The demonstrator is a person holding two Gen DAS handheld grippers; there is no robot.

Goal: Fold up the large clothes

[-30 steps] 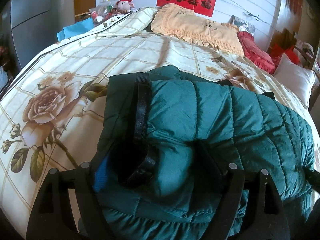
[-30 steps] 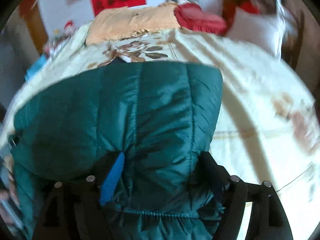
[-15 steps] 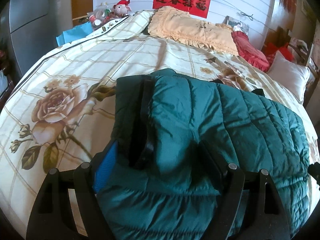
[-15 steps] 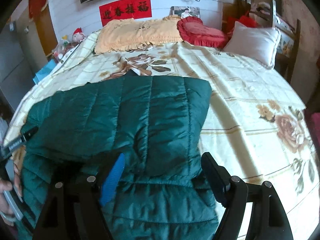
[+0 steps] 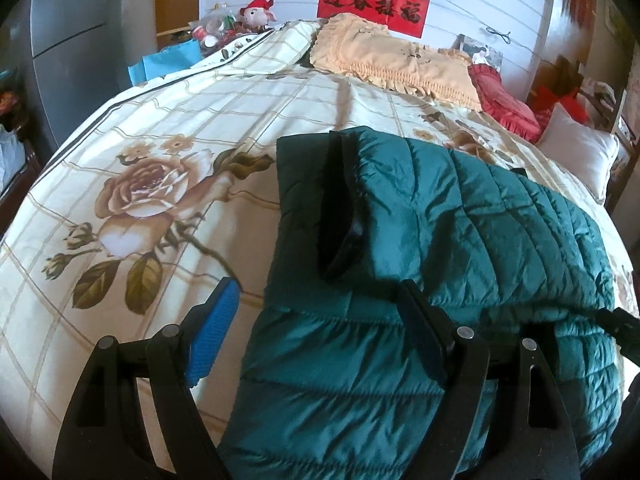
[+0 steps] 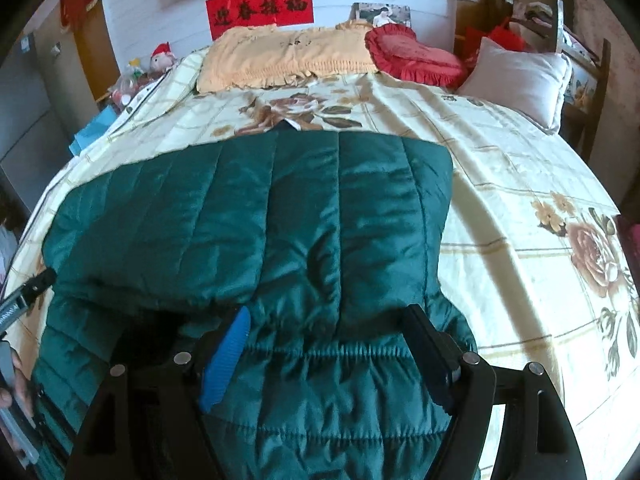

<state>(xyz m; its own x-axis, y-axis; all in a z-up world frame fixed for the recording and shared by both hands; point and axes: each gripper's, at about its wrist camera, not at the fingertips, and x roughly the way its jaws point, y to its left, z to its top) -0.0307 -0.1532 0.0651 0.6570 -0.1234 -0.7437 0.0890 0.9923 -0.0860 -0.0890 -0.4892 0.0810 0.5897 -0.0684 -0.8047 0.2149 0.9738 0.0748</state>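
Observation:
A dark green quilted jacket (image 5: 460, 240) lies folded on the floral bed sheet (image 5: 160, 152), its black collar trim showing at the left fold. My left gripper (image 5: 320, 312) is open just above the jacket's near left edge, holding nothing. In the right wrist view the jacket (image 6: 260, 216) fills the middle, its elastic hem toward me. My right gripper (image 6: 328, 344) is open, its fingers wide apart over the hem, not pinching the fabric.
A peach frilled pillow (image 6: 288, 56), a red heart cushion (image 6: 408, 56) and a white pillow (image 6: 520, 76) lie at the bed's head. Clutter and a plush toy (image 5: 256, 12) sit at the far left. The other gripper's tip shows at the left edge (image 6: 24, 296).
Both grippers have let go of the jacket and drawn back. The upper layer has settled flat on the lower layer. The left gripper has shifted left, off the jacket's edge.

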